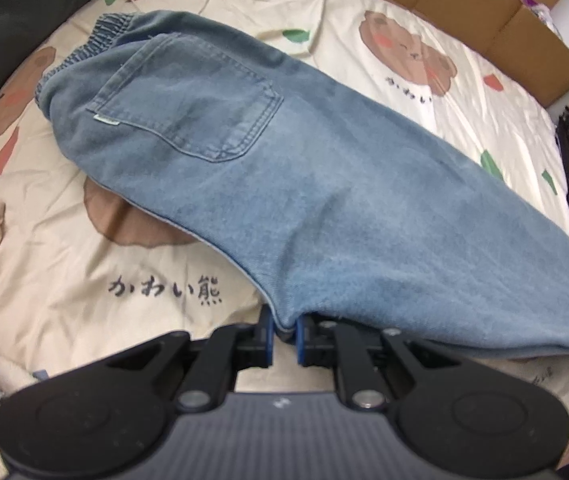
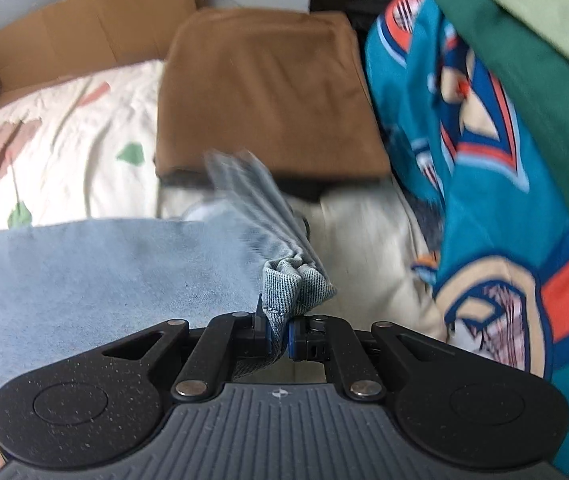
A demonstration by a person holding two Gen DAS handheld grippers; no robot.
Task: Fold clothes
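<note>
Left gripper (image 1: 284,334) and right gripper (image 2: 280,334) both point forward, jaws nearly closed (each pinching cloth).

Right claw (image 2: 280,332) pinching jeans hem (image 2: 296,284)

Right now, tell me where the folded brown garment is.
In the right wrist view the brown garment lies folded on the bedsheet, ahead of the hand-held gripper, between the cardboard box on its left and the teal printed fabric on its right.
</note>
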